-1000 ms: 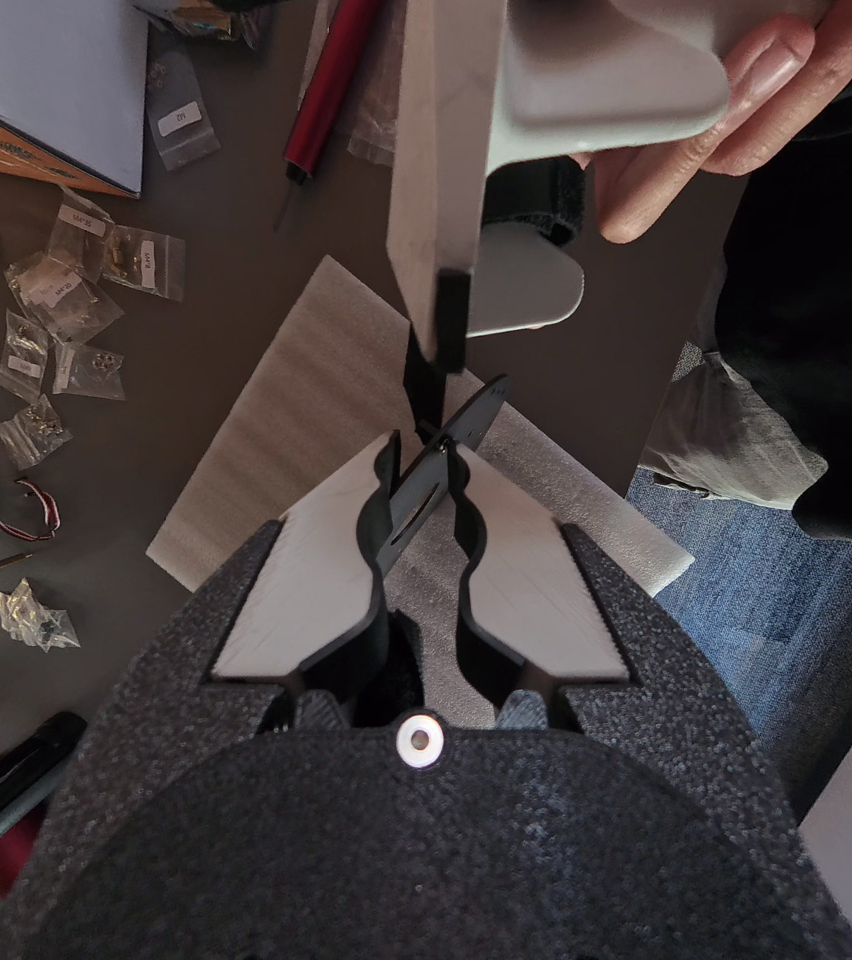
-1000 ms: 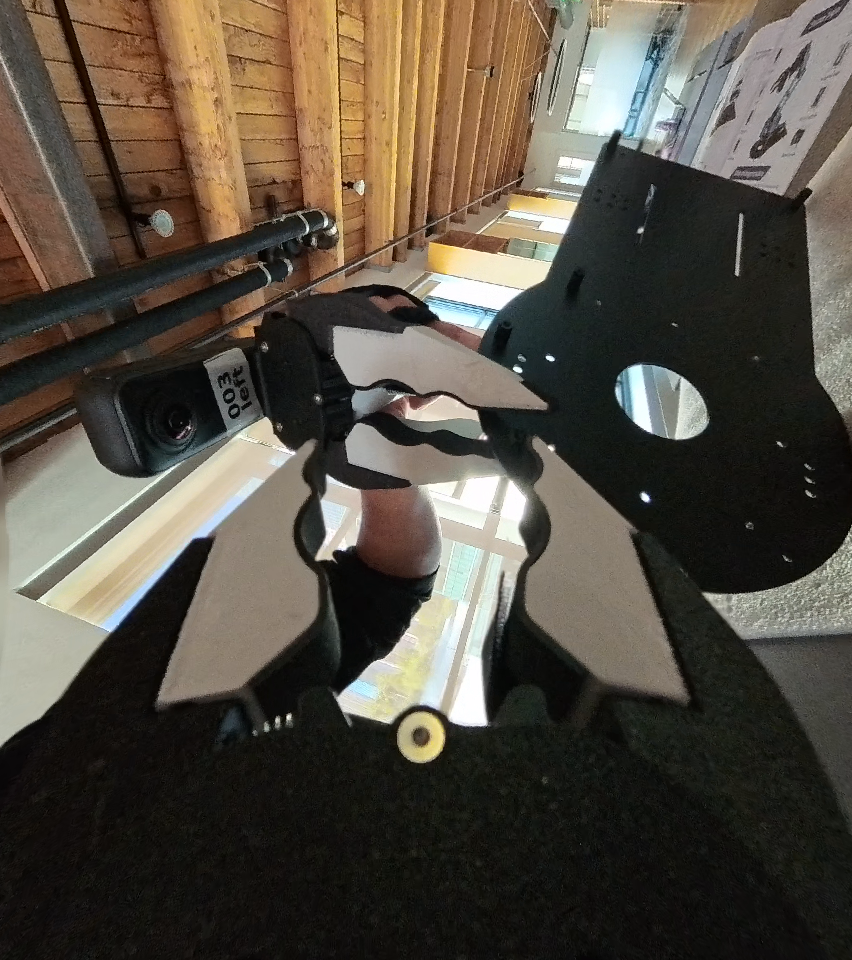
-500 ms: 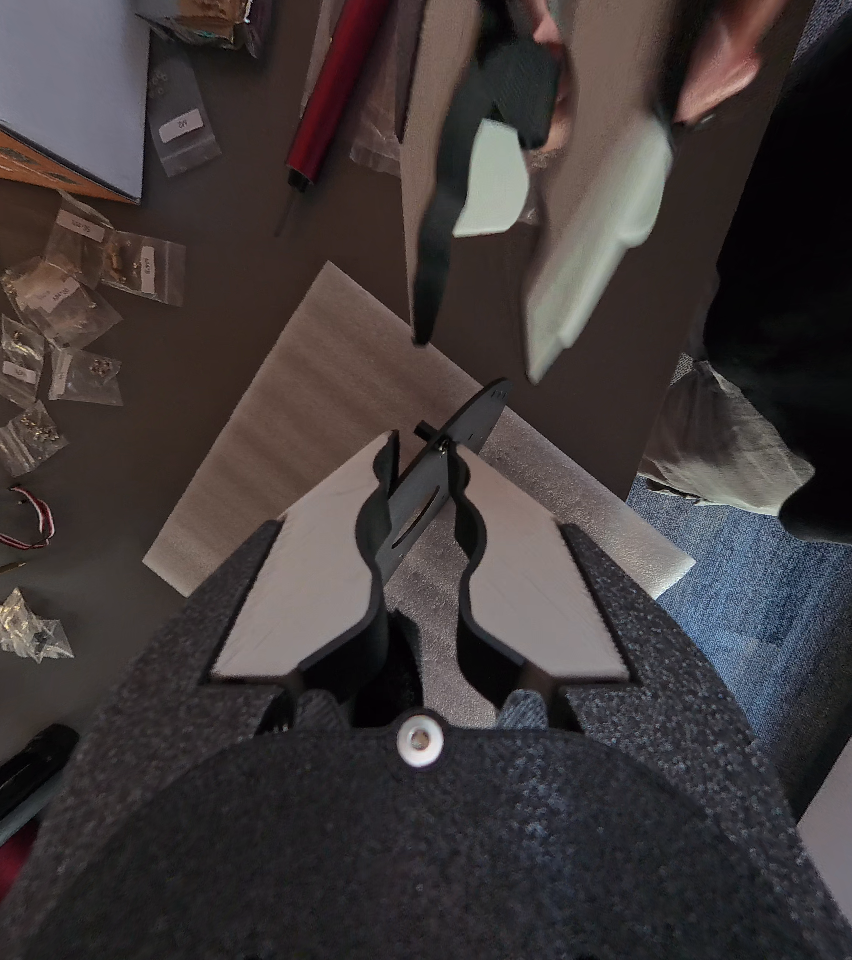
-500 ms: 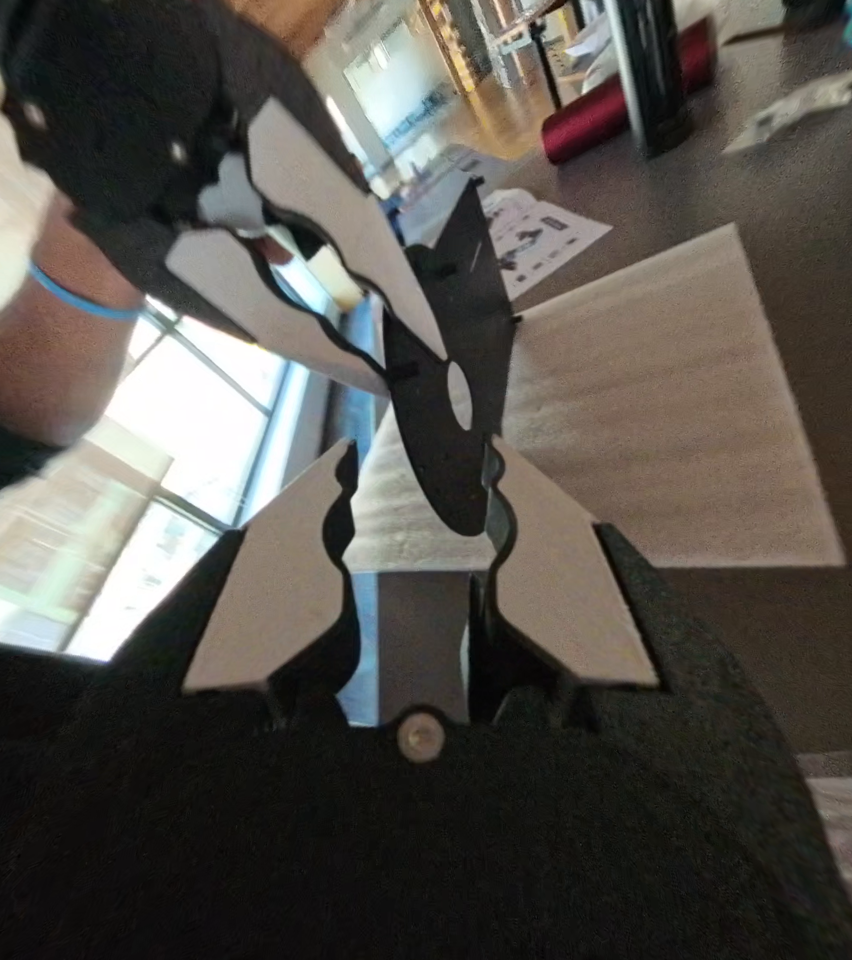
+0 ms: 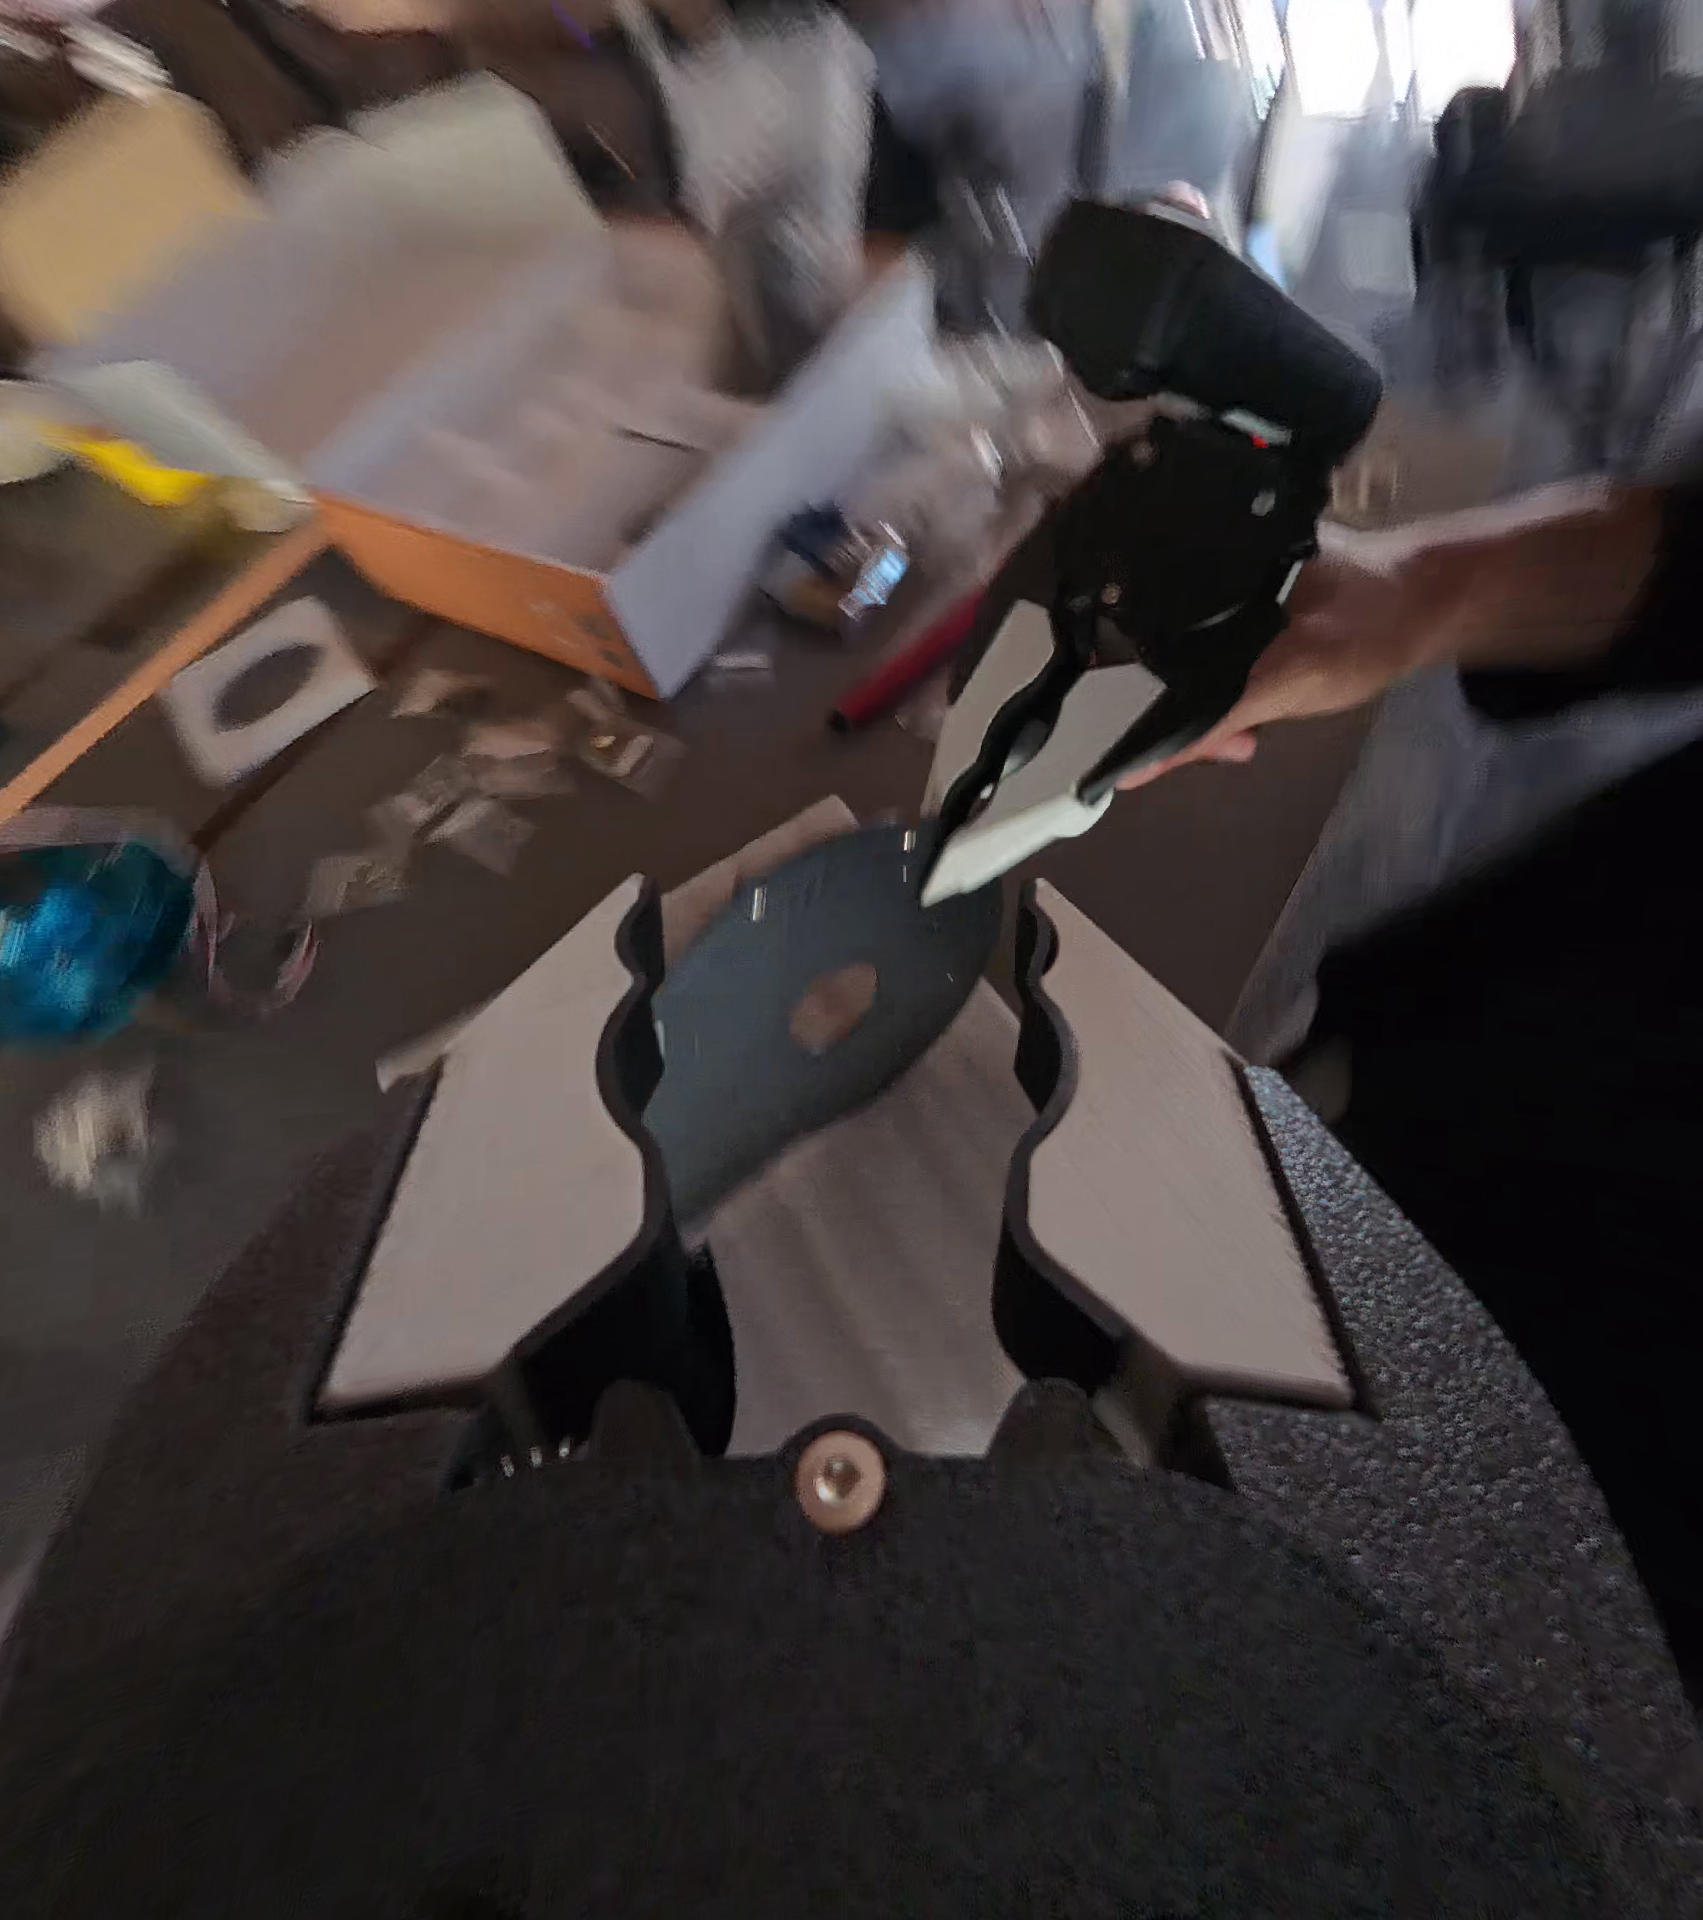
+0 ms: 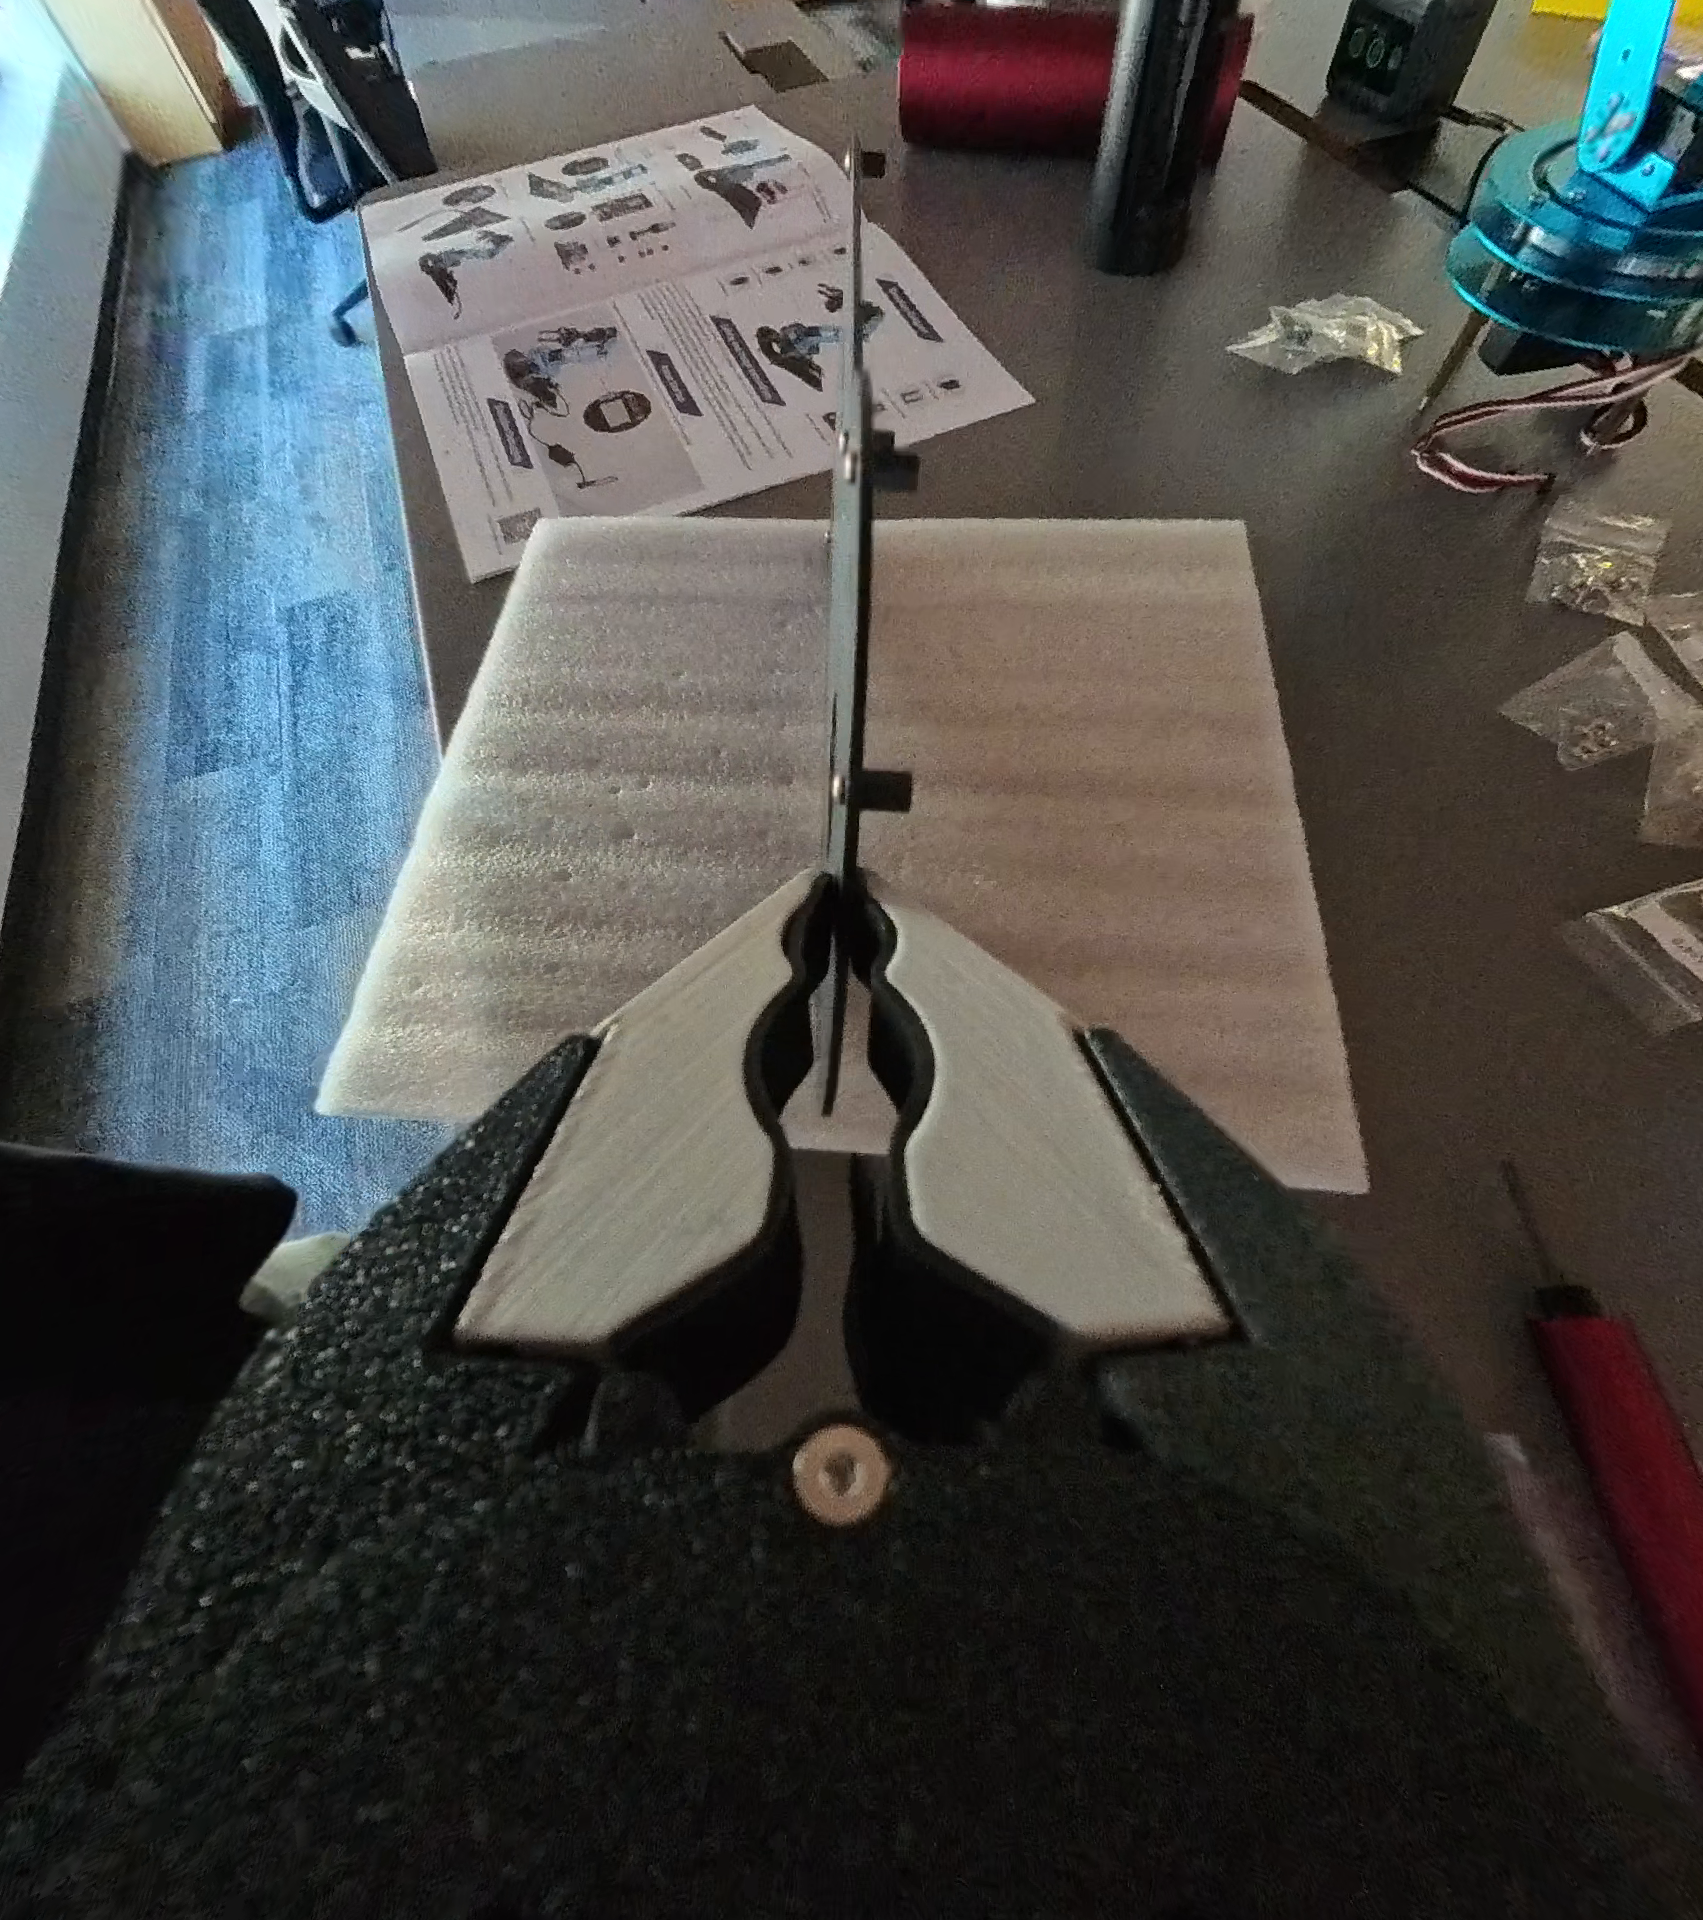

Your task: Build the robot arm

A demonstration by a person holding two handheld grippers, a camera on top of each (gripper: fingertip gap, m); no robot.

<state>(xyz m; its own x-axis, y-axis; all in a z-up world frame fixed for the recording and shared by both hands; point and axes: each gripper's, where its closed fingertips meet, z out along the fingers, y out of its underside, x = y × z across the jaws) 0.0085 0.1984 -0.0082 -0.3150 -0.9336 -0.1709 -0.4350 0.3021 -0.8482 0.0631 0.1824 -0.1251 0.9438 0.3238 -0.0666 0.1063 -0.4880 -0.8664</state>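
A flat black plate (image 6: pixel 847 623) with a round hole and small studs stands edge-on in the right wrist view, above a white foam sheet (image 6: pixel 1086 727). My right gripper (image 6: pixel 842 894) is shut on its near edge. In the blurred left wrist view the plate (image 5: pixel 805 1018) shows its face between and beyond my left gripper's (image 5: pixel 836 904) fingers, which are spread wide and empty. The right gripper (image 5: pixel 940 862), held by a hand (image 5: pixel 1449 623), pinches the plate's far edge. The foam sheet (image 5: pixel 857 1299) lies below.
A dark table (image 6: pixel 1398 540) carries an instruction sheet (image 6: pixel 639 312), a blue robot base with wires (image 6: pixel 1636 239), several small parts bags (image 6: pixel 1657 727), a red-handled screwdriver (image 6: pixel 1678 1507), a red roll (image 6: pixel 1013 73) and a black cylinder (image 6: pixel 1148 156). An orange-edged box (image 5: pixel 473 582) stands farther back. Blue carpet (image 6: pixel 234 520) lies off the left edge. Left tips to right tips: about 15 centimeters.
My left gripper has opened and let go of the plate, and its view has swung up. My right gripper has closed on the plate and turned to face along the table.
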